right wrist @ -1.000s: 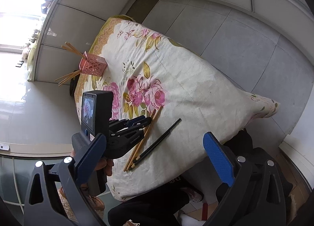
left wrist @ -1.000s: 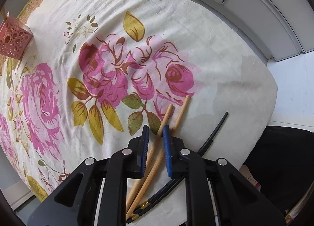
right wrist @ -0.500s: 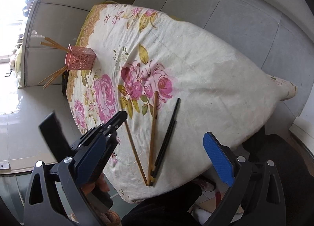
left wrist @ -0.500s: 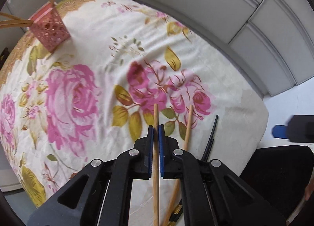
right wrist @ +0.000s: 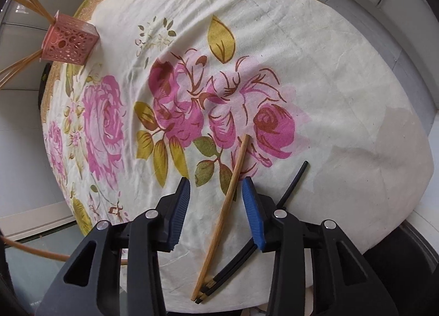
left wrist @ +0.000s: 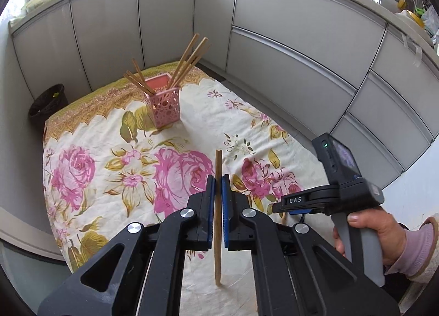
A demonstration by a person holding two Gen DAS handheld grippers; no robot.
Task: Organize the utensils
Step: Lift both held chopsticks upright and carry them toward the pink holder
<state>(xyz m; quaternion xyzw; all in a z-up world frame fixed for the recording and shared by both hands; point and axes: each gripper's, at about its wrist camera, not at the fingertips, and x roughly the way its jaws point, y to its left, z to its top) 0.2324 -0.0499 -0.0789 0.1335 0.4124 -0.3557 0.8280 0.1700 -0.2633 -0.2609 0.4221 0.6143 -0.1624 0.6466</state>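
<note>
My left gripper (left wrist: 218,178) is shut on a wooden chopstick (left wrist: 218,233) and holds it above the floral tablecloth (left wrist: 192,124). Beyond it stands a pink perforated holder (left wrist: 163,106) with several wooden chopsticks in it. In the right wrist view, my right gripper (right wrist: 215,187) hangs low over another wooden chopstick (right wrist: 227,203) lying on the cloth. Its jaws are closing, the stick lies between them, and the pads (right wrist: 251,206) do not touch it. A pair of black chopsticks (right wrist: 292,187) lies just right of the jaws. The holder (right wrist: 70,41) sits far left.
A person's hand (left wrist: 378,231) in a pink sleeve holds the right gripper's handle. A black bin (left wrist: 48,103) stands on the floor past the table's far left corner. Grey cabinet doors (left wrist: 288,50) curve round behind. The cloth's near edge (right wrist: 247,305) drops just below the chopstick ends.
The left gripper closed on one wooden chopstick, lifted it and tilted up toward the holder. The right gripper came down over the other wooden chopstick and its wide jaws narrowed.
</note>
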